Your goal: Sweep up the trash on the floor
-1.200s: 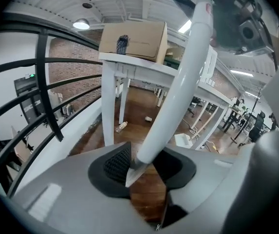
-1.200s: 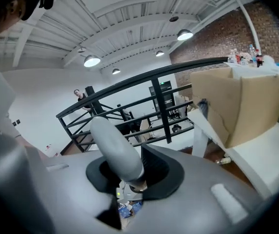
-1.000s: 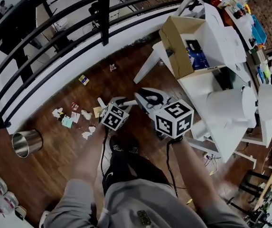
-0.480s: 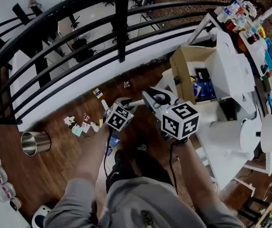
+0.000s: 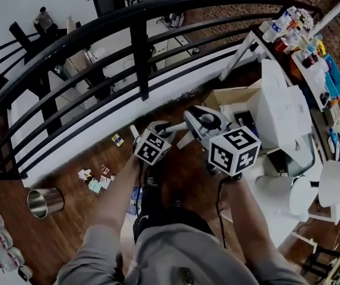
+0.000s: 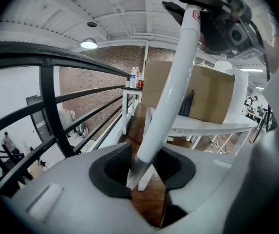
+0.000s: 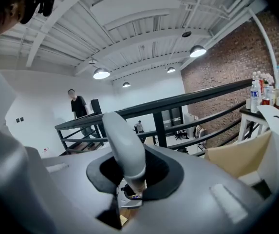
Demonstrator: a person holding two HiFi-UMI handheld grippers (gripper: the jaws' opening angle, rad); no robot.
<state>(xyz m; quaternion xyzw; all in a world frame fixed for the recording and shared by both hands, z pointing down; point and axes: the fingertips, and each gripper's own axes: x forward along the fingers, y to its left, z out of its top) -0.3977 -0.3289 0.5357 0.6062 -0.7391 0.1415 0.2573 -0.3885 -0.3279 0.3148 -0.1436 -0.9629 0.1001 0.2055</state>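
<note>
Near railing (image 5: 139,52), L gripper (image 6: 141,175) clamps pole (image 6: 173,82)

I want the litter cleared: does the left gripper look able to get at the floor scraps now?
Probably not itself: the left gripper is held high, shut on a white pole, with the scraps far below on the floor; nothing blocks them.

Paper scraps (image 5: 95,180), white, pale green and red-printed, lie in a loose cluster on the dark floor at lower left of the head view. One yellow scrap (image 5: 117,139) lies apart, up and right of them. A white handle (image 6: 171,89) slants up to the right, clamped in the left gripper (image 6: 146,177). A grey handle (image 7: 124,147) with a rounded tip stands in the right gripper (image 7: 129,189).
</note>
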